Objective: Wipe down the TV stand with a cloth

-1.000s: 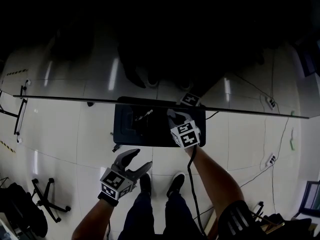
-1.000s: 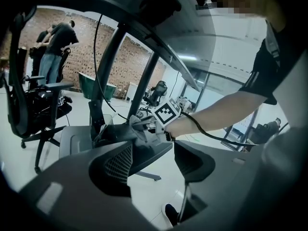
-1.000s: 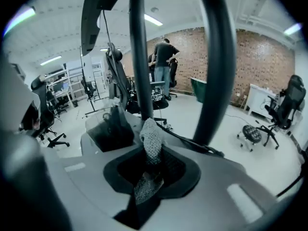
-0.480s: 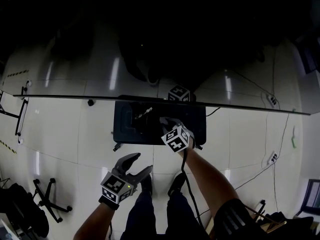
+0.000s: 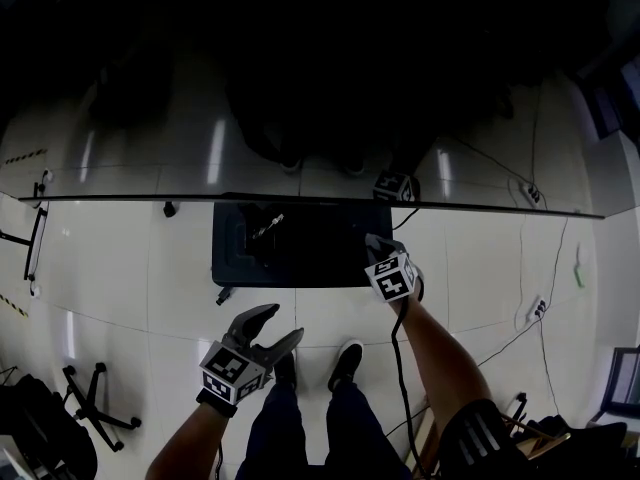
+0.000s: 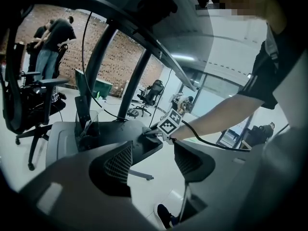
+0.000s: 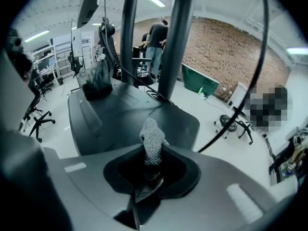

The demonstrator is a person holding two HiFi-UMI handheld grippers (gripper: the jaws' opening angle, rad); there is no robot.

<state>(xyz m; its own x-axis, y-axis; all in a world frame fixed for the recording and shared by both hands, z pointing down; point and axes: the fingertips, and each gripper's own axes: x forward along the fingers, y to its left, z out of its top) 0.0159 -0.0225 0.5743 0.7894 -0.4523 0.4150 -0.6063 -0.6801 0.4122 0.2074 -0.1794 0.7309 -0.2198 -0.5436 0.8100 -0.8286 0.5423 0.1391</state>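
Observation:
The TV stand's black base plate (image 5: 300, 258) lies on the pale floor under the screen's thin edge (image 5: 200, 197). My right gripper (image 5: 377, 246) is at the plate's near right corner, shut on a grey mesh cloth (image 7: 152, 141) that sticks up between its jaws (image 7: 150, 163) just above the plate (image 7: 120, 117). The left gripper view shows the right gripper (image 6: 149, 133) touching the plate's corner (image 6: 144, 146). My left gripper (image 5: 281, 325) hangs open and empty over the floor, nearer me than the plate; nothing is between its jaws (image 6: 153, 160).
A clear container (image 7: 96, 83) with dark items stands on the plate's far part beside two slanted stand poles (image 7: 175, 42). Cables (image 5: 520, 333) trail across the floor at right. An office chair (image 5: 85, 408) sits at lower left. People (image 7: 156, 37) stand far back by a brick wall.
My right gripper first slid left along the plate's front, then swept right to its near right corner with the cloth. The left gripper shifted only slightly.

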